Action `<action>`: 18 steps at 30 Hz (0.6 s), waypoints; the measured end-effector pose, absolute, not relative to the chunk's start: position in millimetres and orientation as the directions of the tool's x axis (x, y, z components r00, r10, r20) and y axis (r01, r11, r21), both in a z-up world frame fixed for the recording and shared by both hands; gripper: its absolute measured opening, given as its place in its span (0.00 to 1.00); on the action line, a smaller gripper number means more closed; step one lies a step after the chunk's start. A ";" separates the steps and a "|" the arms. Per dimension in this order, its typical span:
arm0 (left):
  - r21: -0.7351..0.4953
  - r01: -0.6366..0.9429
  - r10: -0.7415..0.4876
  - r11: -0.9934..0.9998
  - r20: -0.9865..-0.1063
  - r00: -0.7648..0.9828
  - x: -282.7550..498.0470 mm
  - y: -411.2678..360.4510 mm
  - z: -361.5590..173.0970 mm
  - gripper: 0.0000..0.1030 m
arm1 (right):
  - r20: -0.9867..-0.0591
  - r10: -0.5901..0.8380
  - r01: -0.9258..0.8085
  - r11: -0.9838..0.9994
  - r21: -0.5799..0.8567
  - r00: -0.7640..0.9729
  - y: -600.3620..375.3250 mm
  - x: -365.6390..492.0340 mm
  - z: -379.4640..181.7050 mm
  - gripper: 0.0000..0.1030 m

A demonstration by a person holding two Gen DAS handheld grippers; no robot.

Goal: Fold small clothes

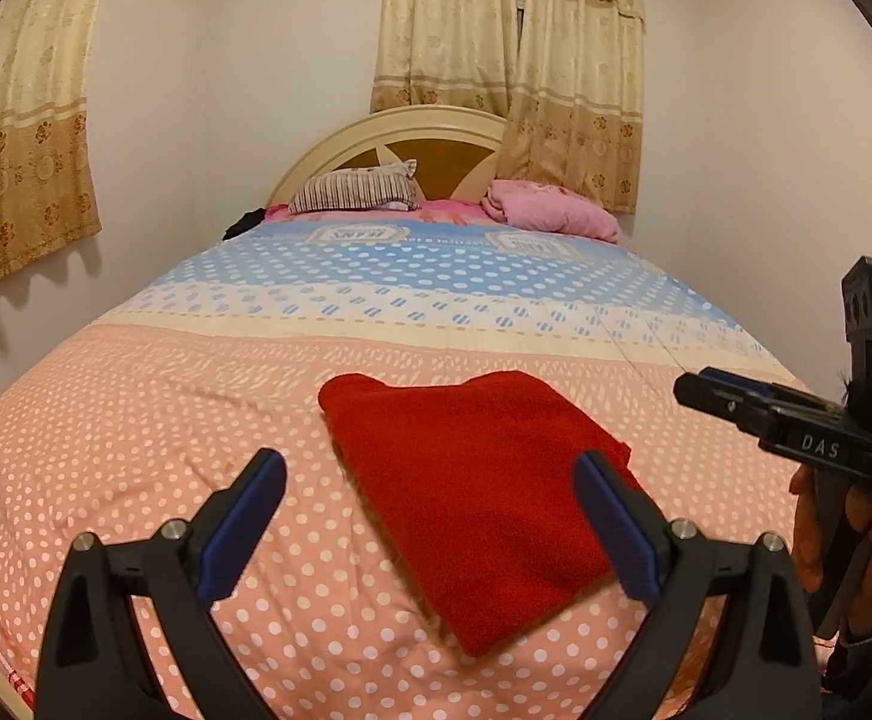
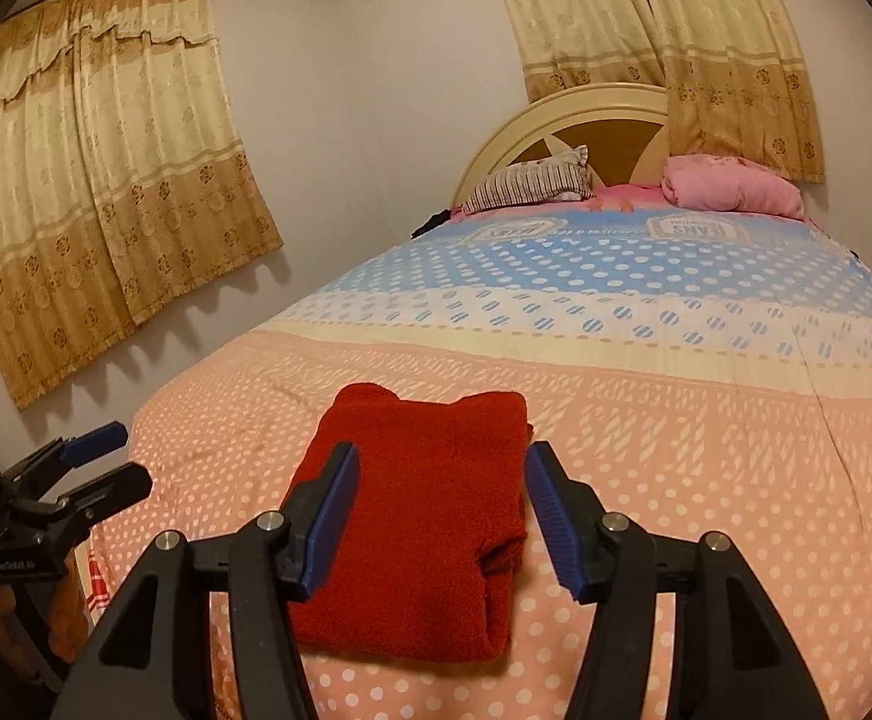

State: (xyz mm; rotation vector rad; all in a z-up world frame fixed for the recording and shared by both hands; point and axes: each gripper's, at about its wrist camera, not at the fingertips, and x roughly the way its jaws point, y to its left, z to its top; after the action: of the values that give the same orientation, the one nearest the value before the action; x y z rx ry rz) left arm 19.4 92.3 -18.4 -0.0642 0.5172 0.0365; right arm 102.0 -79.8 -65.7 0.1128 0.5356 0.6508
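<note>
A red fleece garment, already folded into a compact rectangle, is seen lying on the polka-dot bedspread near the foot of the bed, its long axis running away toward the headboard. The left tongs are spread wide and the right tongs are held partly apart, both raised clear of the fabric with nothing gripped. The garment is framed squarely between the right tongs' blue pads, so that hand is judged better aligned for any further move.
</note>
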 end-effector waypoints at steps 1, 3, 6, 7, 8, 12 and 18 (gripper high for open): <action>-0.051 -0.052 0.020 0.997 -0.494 0.869 19.2 92.1 -18.3 0.96 | -0.442 0.606 -0.548 0.793 0.266 0.662 -79.5 101.6 -66.7 0.57; -0.051 -0.053 0.021 0.997 -0.494 0.869 19.1 91.9 -18.4 0.96 | -0.447 0.605 -0.548 0.793 0.264 0.659 -78.6 101.1 -68.2 0.57; -0.053 -0.054 0.021 0.997 -0.495 0.869 19.3 91.9 -18.5 0.96 | -0.448 0.607 -0.552 0.791 0.262 0.657 -77.2 98.8 -68.4 0.57; -0.053 -0.055 0.022 0.997 -0.495 0.869 19.4 92.0 -18.6 0.96 | -0.446 0.607 -0.552 0.791 0.262 0.658 -77.8 97.7 -68.1 0.57; -0.054 -0.056 0.022 0.997 -0.495 0.868 19.7 92.7 -18.9 0.96 | -0.443 0.607 -0.552 0.791 0.262 0.659 -77.9 97.3 -67.6 0.57; -0.058 -0.061 0.024 0.996 -0.498 0.867 20.1 94.0 -20.1 0.96 | -0.431 0.609 -0.557 0.790 0.257 0.666 -78.3 93.1 -62.9 0.57; -0.054 -0.061 0.026 0.997 -0.498 0.867 19.8 94.3 -19.4 0.96 | -0.432 0.608 -0.556 0.791 0.256 0.666 -77.6 91.4 -62.0 0.58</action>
State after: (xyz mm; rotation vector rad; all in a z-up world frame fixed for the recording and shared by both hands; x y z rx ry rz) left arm 19.8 94.3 -19.4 -0.0691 0.5201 0.0455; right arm 91.4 -77.6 -62.0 0.1056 0.5251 0.6584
